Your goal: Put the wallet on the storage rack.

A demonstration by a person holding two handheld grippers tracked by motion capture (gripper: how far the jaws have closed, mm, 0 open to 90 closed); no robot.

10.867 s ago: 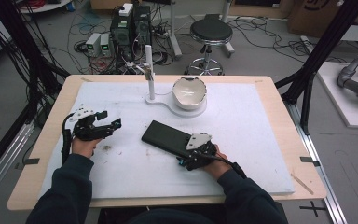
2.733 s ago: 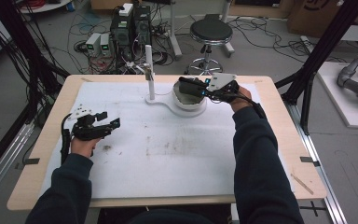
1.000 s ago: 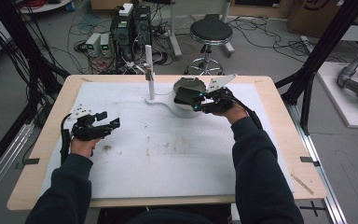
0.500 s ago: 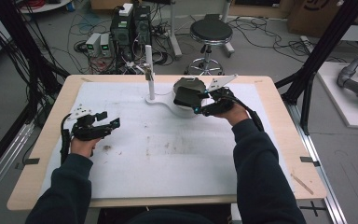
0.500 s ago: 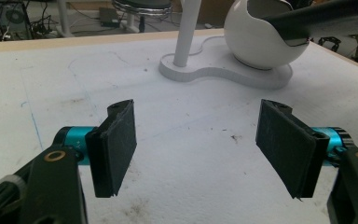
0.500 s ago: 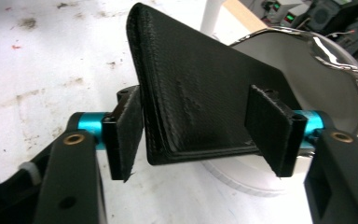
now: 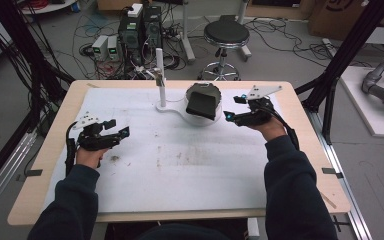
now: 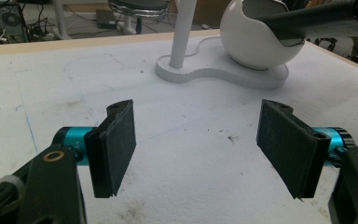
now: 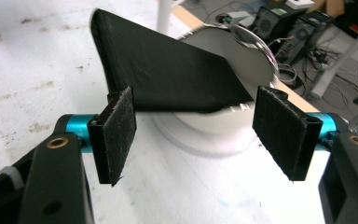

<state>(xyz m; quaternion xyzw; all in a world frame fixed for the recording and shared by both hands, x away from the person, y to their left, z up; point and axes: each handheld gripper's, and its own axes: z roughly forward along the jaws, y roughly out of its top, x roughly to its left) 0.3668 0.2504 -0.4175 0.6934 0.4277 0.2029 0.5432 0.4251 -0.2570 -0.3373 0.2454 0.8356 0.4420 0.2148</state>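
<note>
Right tongs [image 7: 228, 116] opened, backed off, black slab [image 7: 202, 102] just ahead

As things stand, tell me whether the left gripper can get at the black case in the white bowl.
Probably yes. The left gripper has its jaws open and bare mat lies between it and the black case leaning in the white bowl. The right gripper, jaws just opened, sits on the other side.

left tongs [image 8: 198, 149] wide apart, nothing between pads, over stained white tabletop [image 8: 46, 93], white bowl stand [image 8: 256, 42] ahead, flat black slab [image 8: 317, 18] resting in bowl, white post [image 8: 182, 37] beside it
</note>
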